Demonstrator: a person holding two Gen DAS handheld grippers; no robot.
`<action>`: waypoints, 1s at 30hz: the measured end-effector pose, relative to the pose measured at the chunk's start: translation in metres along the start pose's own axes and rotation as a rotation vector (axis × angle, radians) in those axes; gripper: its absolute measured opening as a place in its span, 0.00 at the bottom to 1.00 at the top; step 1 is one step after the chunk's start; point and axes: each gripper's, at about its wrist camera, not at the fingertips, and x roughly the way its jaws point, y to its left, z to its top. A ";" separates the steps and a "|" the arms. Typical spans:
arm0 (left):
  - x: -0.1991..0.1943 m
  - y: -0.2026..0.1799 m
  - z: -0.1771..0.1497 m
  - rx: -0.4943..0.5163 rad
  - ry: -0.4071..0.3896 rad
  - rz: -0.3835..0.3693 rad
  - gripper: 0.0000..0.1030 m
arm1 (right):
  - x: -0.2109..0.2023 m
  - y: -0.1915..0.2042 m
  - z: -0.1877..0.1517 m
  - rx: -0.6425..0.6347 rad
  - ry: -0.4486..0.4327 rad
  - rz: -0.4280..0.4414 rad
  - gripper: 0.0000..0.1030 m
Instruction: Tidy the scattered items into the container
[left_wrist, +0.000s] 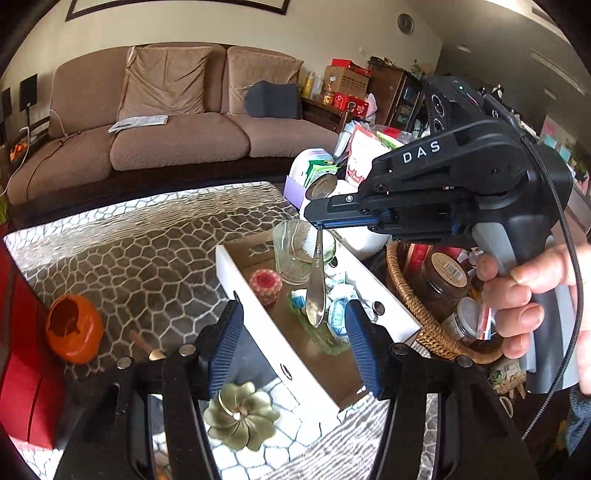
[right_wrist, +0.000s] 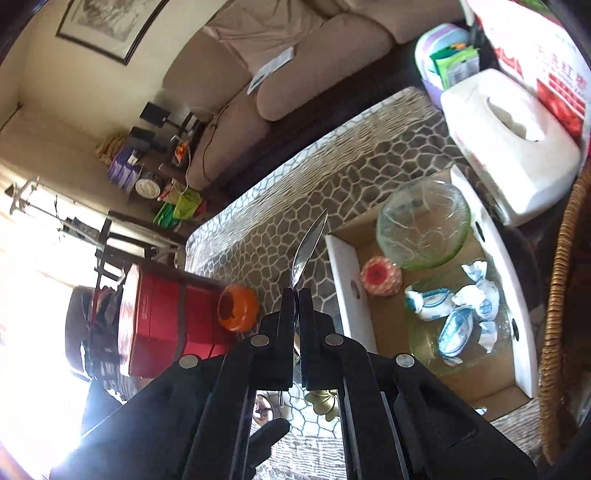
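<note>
Overhead: right gripper (left_wrist: 320, 220) hung above the open white cardboard box (left_wrist: 258, 295), its landmark.
Right tongs: clamped on the handle of a silver metal spoon (left_wrist: 315, 295), fingers (right_wrist: 286, 306) pressed together around it.
Spoon: dangled with one end low over the box, near the clear green glass bowl (left_wrist: 295, 254); in the right wrist view its tip (right_wrist: 308, 243) pointed out past the box's left wall.
Left tongs: left gripper (left_wrist: 295, 343) spread wide, blue ribbed pads (left_wrist: 225, 347) grasping nothing, poised over the box's near end.
Inside the box: glass bowl, red-and-white crocheted round piece (right_wrist: 380, 277), and blue-and-white wrapped candies (right_wrist: 454, 310) on a green glass dish (right_wrist: 424, 343).
Outside the box: orange ceramic pot (left_wrist: 74, 328) and a brass flower-shaped holder (left_wrist: 240, 417) lay on the patterned tablecloth (left_wrist: 147, 251), to its left and near end.
Beside the box: brown wicker basket (left_wrist: 417, 306) touched its right side; a white tissue dispenser (right_wrist: 509, 147) sat just beyond its far end.
</note>
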 end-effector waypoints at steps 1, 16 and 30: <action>0.012 -0.004 0.004 0.009 0.012 0.002 0.55 | 0.003 -0.010 0.006 0.036 0.002 0.005 0.03; 0.103 -0.015 0.009 0.094 0.125 -0.011 0.06 | 0.055 -0.072 0.041 0.067 0.061 -0.121 0.08; 0.132 -0.021 0.042 0.194 0.269 0.024 0.02 | 0.096 -0.089 0.061 0.015 0.196 -0.267 0.26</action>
